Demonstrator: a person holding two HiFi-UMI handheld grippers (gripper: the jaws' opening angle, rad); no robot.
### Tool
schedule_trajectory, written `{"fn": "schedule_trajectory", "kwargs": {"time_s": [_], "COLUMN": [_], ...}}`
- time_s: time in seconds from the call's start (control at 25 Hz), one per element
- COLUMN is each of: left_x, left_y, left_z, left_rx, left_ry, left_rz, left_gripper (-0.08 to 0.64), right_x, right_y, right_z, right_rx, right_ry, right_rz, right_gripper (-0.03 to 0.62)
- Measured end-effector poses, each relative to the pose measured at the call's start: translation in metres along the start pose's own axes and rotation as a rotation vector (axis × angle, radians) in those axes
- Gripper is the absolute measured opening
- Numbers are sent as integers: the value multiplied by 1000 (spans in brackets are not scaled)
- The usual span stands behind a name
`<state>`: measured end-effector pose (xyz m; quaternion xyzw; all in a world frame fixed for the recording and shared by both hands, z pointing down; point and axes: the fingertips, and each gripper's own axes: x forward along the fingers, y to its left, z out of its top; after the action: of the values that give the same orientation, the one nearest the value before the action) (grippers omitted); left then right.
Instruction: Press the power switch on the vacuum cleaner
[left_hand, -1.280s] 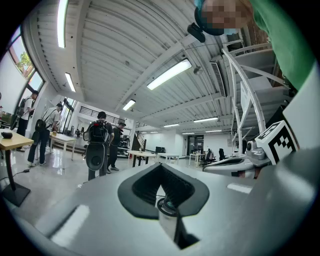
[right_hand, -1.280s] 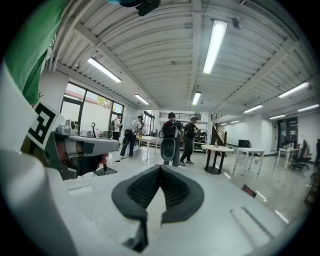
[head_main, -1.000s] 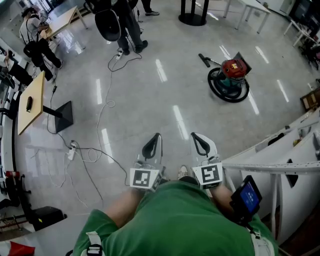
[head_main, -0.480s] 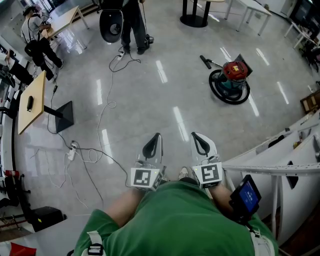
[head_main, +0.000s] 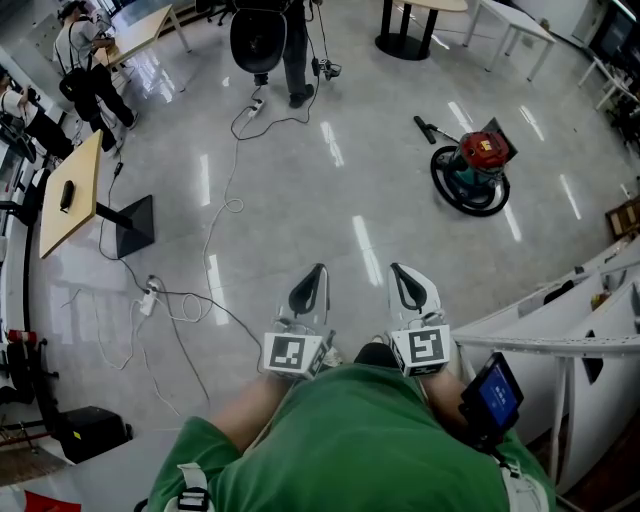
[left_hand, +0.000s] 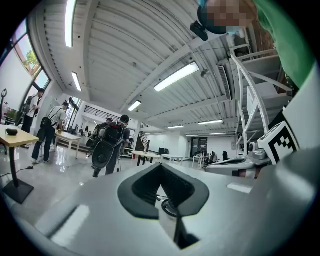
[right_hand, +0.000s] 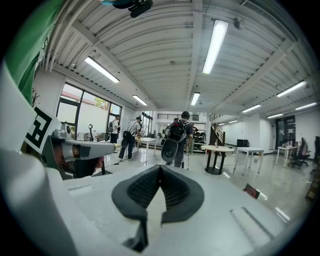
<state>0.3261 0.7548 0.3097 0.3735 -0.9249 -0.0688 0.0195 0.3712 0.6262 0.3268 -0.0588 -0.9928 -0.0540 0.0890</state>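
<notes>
Holds left gripper (head_main: 316, 272) and right gripper (head_main: 399, 270) at six o'clock, jaws closed, empty; vacuum cleaner (head_main: 480, 165) well apart at two o'clock.

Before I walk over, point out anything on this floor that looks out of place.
Loose white cables and a power strip sprawl across the open floor ahead on the left, a likely trip hazard. The vacuum cleaner stands upright.

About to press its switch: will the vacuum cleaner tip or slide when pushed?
The vacuum cleaner looks squat with a wide round base, so tipping seems unlikely. On the glossy floor it may slide.
</notes>
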Motion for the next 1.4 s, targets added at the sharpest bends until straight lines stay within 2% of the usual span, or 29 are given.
{"fn": "schedule_trajectory", "kwargs": {"time_s": [0.24, 0.44, 0.76, 0.96, 1.2, 1.4], "left_x": [10, 42, 136, 206, 276, 315], "left_y": [14, 14, 0, -27, -64, -90], "left_z": [1, -3, -12, -4, -3, -16], "left_rx": [-15, -26, -13, 15, 34, 60], "left_ry": [11, 25, 53, 49, 55, 73], "left_rz": [-12, -36, -101, -143, -238, -330], "left_gripper": [6, 7, 6, 6, 6, 6], "right_x": [15, 32, 72, 85, 95, 95], "right_y": [4, -20, -92, -158, -224, -259], "right_z": [4, 0, -11, -4, -13, -24], "right_rx": [6, 31, 79, 102, 124, 147], "right_ry": [22, 27, 27, 12, -3, 4], "right_rz": [-9, -34, -100, -162, -248, -319], "right_gripper": [3, 3, 3, 2, 2, 2]}}
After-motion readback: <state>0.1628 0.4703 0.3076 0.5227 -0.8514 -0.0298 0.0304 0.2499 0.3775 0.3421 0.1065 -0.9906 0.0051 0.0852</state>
